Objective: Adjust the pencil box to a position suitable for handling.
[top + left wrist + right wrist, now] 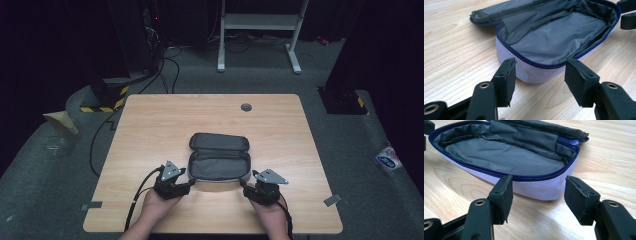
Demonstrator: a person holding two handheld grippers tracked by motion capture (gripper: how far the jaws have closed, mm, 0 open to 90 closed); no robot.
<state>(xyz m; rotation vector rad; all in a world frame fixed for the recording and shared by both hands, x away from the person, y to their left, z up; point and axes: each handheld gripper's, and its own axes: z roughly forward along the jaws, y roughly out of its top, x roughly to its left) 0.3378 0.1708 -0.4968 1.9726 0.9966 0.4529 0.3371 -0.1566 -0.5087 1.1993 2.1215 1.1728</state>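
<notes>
Hands come in from the table's point(150, 110) near edge in the high view, one on each gripper. Left gripper point(186, 182) sits at the case's point(219, 155) near-left corner, right gripper point(246, 186) at its near-right corner. Both stand parted and hold nothing. The case lies unzipped and spread flat a little nearer the near edge than the middle of the table, its lid folded away toward the far edge.

From the left gripper view, the left gripper point(540, 72) has its jaws spread on either side of the case's point(554, 37) rounded pale corner, and the pads look just clear of the fabric. My guess is that a pinch here would catch only soft wall: it could buckle inward, or the pads could slide off the curve and push the case across the wood. The lining is dull grey and creased, with a faint printed mark, and a dark blue zip runs round the rim.

Seen in the right gripper view, the right gripper point(539, 192) is likewise released, jaws straddling the other corner of the case point(504, 157), near it but apparently not pressing. If one side closes before the other, the light case may swivel on the smooth top. The floppy lid, hinged by a blue strip at the far side, could sag back over the opening.
</notes>
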